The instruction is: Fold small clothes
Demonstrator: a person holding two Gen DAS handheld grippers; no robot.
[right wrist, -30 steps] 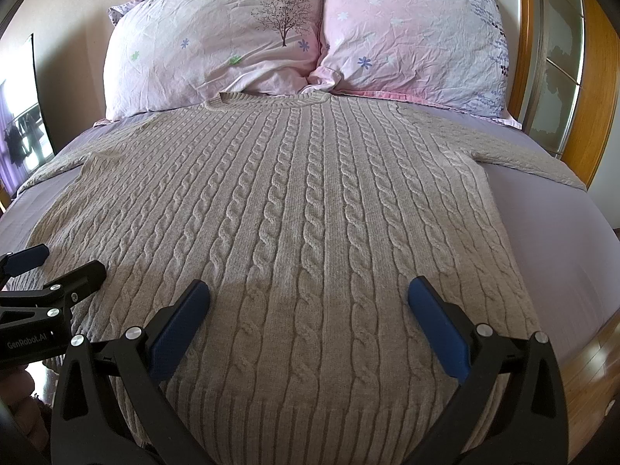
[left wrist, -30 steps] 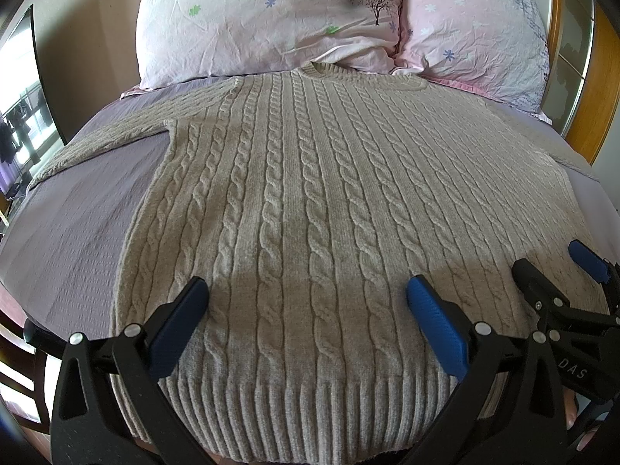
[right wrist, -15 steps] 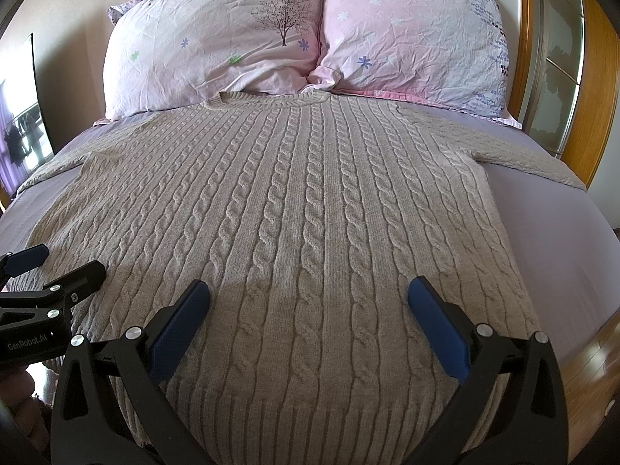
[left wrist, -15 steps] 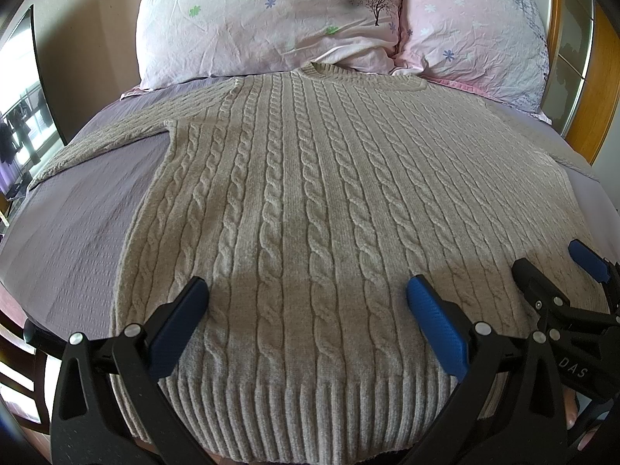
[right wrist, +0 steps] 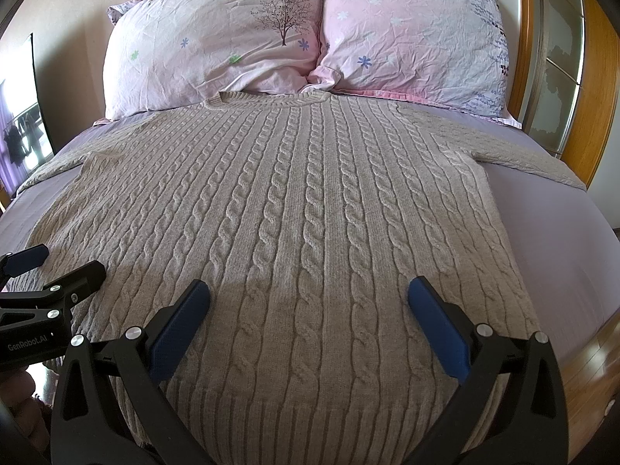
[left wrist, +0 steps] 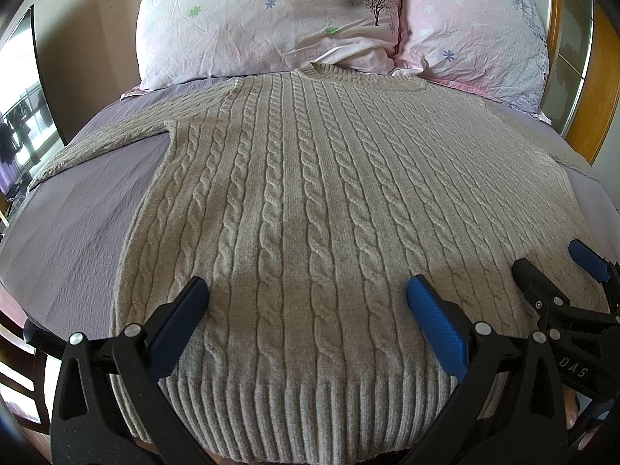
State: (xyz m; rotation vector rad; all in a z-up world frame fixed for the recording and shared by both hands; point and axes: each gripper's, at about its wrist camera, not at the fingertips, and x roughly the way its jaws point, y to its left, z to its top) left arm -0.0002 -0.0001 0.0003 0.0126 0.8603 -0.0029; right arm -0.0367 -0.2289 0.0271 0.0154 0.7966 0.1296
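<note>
A beige cable-knit sweater [left wrist: 310, 201] lies flat on the bed, collar toward the pillows, both sleeves spread sideways; it also shows in the right wrist view [right wrist: 294, 209]. My left gripper [left wrist: 306, 290] is open and empty, hovering over the ribbed hem at the sweater's left half. My right gripper [right wrist: 308, 290] is open and empty over the hem's right half. Each gripper shows in the other's view: the right gripper [left wrist: 550, 259] at the right edge, the left gripper [right wrist: 66, 263] at the left edge.
Two pink floral pillows [left wrist: 271, 19] [right wrist: 410, 35] lean at the head of the bed. The lilac bedsheet [left wrist: 77, 217] [right wrist: 550, 209] shows on both sides of the sweater. A wooden headboard [right wrist: 596, 89] stands at the right, a dark screen [left wrist: 23, 108] at the left.
</note>
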